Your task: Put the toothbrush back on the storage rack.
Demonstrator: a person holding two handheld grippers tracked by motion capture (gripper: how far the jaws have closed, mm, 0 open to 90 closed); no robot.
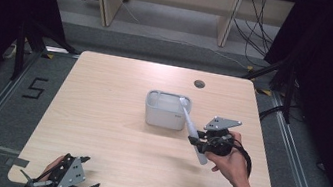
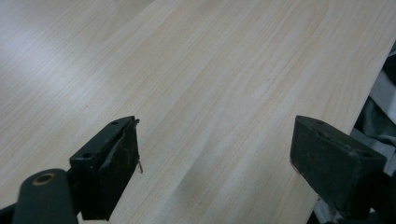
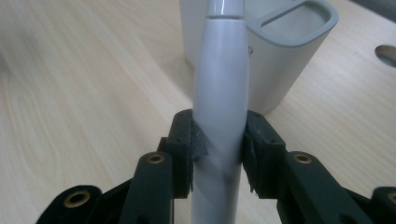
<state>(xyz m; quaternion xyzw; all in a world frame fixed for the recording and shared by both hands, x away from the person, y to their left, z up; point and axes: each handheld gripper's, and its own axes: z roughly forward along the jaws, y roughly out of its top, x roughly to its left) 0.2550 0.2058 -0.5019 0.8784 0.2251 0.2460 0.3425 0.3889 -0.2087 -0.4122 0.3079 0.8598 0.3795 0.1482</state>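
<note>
A light grey utensil handle (image 3: 220, 84) is clamped between the pads of my right gripper (image 3: 218, 149). In the high view the grey utensil (image 1: 190, 126) slants up and left from my right gripper (image 1: 198, 143), and its far end reaches over the right rim of a grey rectangular holder (image 1: 165, 116) at mid table. The grey holder (image 3: 280, 60) stands just behind the handle in the right gripper view. My left gripper (image 1: 70, 182) rests at the table's near left edge; its jaws stand wide apart over bare wood, left gripper (image 2: 212, 158) holding nothing.
The light wooden table (image 1: 108, 130) has a round cable hole (image 1: 199, 84) at the back right. The table's near edge (image 2: 369, 88) runs close beside my left gripper. Dark curtains, cables and wooden furniture legs stand beyond the table.
</note>
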